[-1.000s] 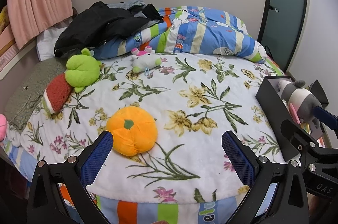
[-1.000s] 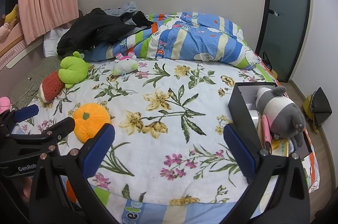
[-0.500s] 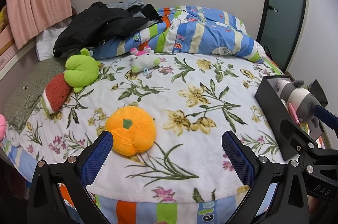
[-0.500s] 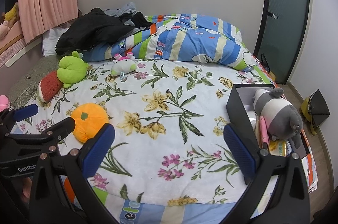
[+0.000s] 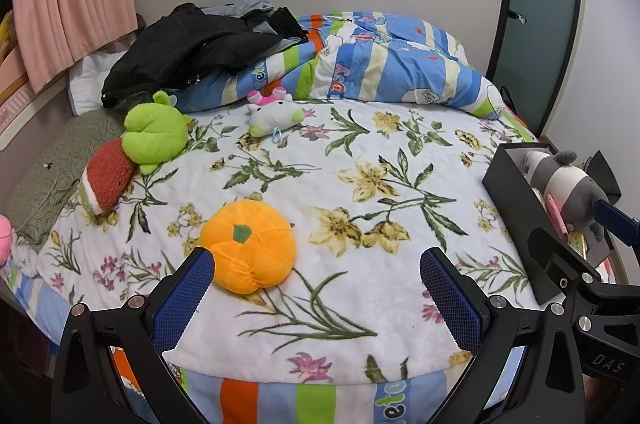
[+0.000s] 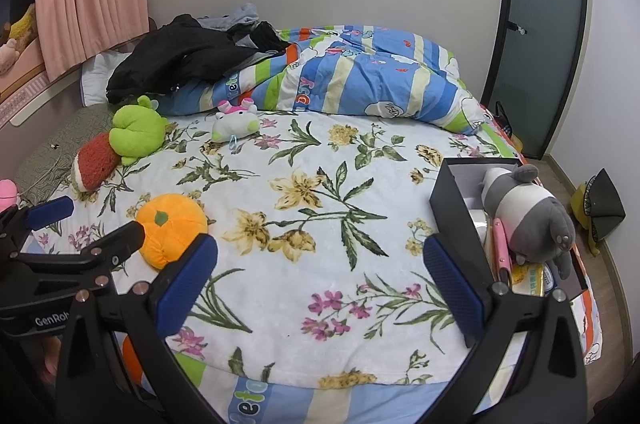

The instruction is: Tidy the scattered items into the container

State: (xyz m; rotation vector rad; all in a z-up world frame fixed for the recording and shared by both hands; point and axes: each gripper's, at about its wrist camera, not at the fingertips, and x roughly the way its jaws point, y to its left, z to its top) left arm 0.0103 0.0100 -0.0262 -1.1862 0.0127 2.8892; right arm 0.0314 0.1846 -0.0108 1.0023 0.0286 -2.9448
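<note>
On the bed (image 5: 360, 152), across the floral blanket, your items lie as follows: an orange pumpkin plush (image 5: 248, 250) near the front edge, just ahead of your left gripper (image 5: 316, 288), whose fingers stand wide apart with nothing between them; a green frog plush (image 5: 154, 132) at the far left, touching a red-and-white plush (image 5: 108, 180) beside it; a small white plush with pink ears (image 5: 272, 112) further back, against the striped quilt (image 5: 380, 64). At the bed's right edge you have the black box (image 6: 456, 200), holding a grey-and-white striped plush (image 6: 524, 212) that lies across its top, a pink pen (image 6: 502, 244) alongside, and some smaller items you cannot make out. Your right gripper (image 6: 320, 284) hangs over the blanket's front portion, fingers spread wide and empty, the box just beyond its right finger. Black clothing (image 6: 188, 60) is heaped at the head of the bed.
</note>
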